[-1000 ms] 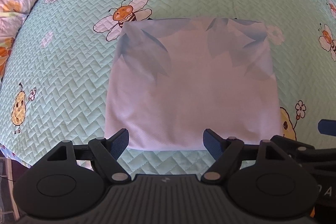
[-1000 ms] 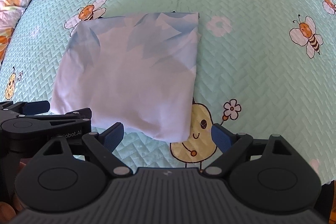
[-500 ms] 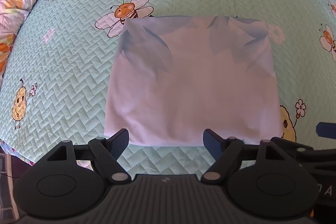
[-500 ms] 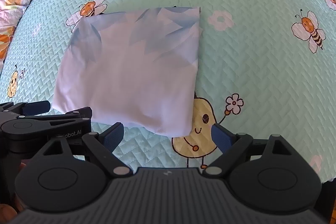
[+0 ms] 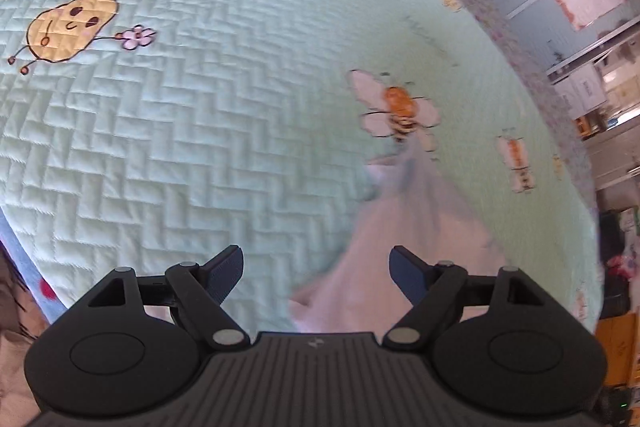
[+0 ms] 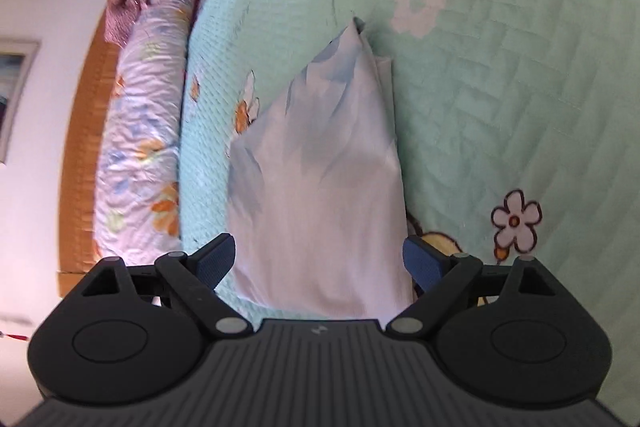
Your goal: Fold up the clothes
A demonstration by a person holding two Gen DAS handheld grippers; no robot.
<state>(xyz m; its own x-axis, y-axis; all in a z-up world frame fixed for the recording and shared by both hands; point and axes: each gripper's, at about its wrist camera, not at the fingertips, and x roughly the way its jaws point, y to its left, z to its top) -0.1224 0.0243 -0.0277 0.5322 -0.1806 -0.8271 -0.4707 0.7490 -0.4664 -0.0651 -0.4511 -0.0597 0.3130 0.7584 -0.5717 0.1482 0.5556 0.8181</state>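
Observation:
A folded pale lilac garment with blue leaf print (image 6: 320, 187) lies flat on the mint green quilted bedspread (image 6: 500, 67). In the right wrist view it lies straight ahead between the open fingers of my right gripper (image 6: 318, 261), its near edge under the fingertips. In the left wrist view the garment (image 5: 400, 227) appears blurred at lower right, and my left gripper (image 5: 316, 269) is open, its right finger over the cloth. Neither gripper holds anything.
The bedspread (image 5: 200, 107) carries bee, flower and pear prints. A floral bolster (image 6: 140, 127) and wooden headboard (image 6: 80, 155) run along the left of the right wrist view. Windows and shelves (image 5: 580, 27) lie beyond the bed's edge.
Both cameras have swung and rolled sharply, the left one to the left, away from the garment; the right one now views it along its length. The garment lies unmoved. Both grippers stay open.

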